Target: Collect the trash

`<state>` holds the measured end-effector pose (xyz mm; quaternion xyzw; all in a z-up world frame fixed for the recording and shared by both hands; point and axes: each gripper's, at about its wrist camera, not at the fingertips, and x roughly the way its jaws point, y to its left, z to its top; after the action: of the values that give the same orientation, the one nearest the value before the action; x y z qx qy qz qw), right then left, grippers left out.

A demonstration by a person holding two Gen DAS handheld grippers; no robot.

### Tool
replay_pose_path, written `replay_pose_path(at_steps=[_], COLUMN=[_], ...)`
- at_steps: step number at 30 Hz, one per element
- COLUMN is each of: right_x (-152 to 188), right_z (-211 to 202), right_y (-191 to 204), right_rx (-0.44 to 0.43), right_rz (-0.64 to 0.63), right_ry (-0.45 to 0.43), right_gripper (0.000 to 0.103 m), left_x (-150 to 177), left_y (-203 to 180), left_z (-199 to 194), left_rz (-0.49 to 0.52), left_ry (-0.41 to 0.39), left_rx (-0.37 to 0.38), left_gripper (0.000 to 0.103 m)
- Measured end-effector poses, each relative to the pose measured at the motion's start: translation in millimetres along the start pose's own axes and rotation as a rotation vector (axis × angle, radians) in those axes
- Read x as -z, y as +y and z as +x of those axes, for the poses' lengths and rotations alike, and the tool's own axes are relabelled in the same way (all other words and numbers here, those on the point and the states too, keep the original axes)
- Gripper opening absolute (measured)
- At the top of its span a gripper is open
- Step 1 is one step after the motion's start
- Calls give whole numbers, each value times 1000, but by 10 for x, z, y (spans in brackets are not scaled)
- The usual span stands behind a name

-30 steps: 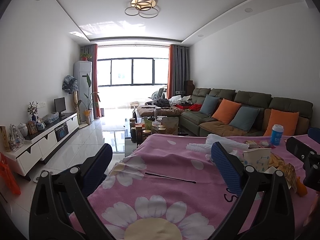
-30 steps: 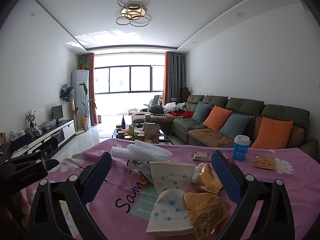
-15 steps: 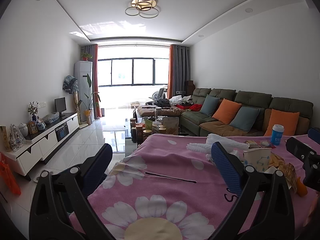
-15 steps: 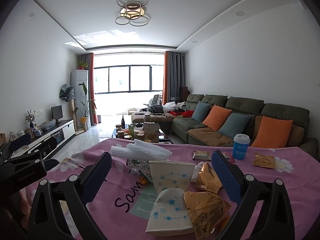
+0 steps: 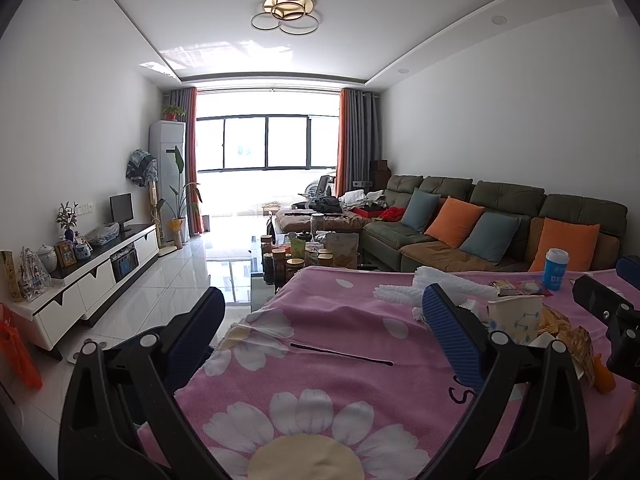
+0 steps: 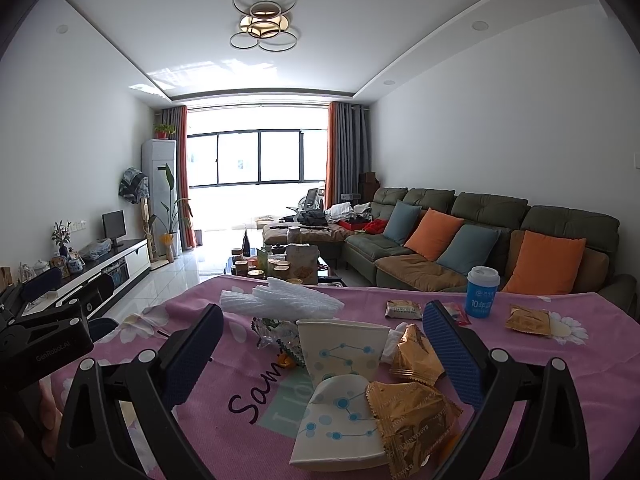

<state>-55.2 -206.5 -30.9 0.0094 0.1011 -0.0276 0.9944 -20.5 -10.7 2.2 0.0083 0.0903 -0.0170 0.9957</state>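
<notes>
Right wrist view only: two flattened paper cups (image 6: 340, 392) and gold wrappers (image 6: 412, 412) piled on the pink cloth (image 6: 560, 368), lower cup's long axis running toward the camera. Right gripper (image 6: 320, 356) spread wide, empty, over the pile. Left gripper (image 5: 320, 344) spread wide, empty, over bare cloth.

Right gripper (image 5: 612, 312): cut off at the left-wrist view's 3 o'clock edge. Flattened paper cup (image 6: 340, 420): partly covered by a gold wrapper (image 6: 408, 412). Blue cup (image 6: 482, 292) print: unreadable.
</notes>
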Motion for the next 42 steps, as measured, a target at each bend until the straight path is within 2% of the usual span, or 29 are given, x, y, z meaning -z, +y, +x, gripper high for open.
replay_pose_path(at_steps=[28,32,35,42], right_x=[33,73,129,314], right_z=[33,50,75,145], right_y=[-56,-163,-296,-694], right_rx=[8,20,38,64], right_rz=[17,19,29,81], right_ry=[14,34,69,192], right_gripper=[96,96,96,96], left_x=[51,93,135,264], left_y=[-47,-115,-188,-527], left_z=[21,71,131,264], left_rz=[11,31,49,113], left_ry=[26,60,103,197], left_rx=[28,77,141,328], left_gripper=[97,97,97,97])
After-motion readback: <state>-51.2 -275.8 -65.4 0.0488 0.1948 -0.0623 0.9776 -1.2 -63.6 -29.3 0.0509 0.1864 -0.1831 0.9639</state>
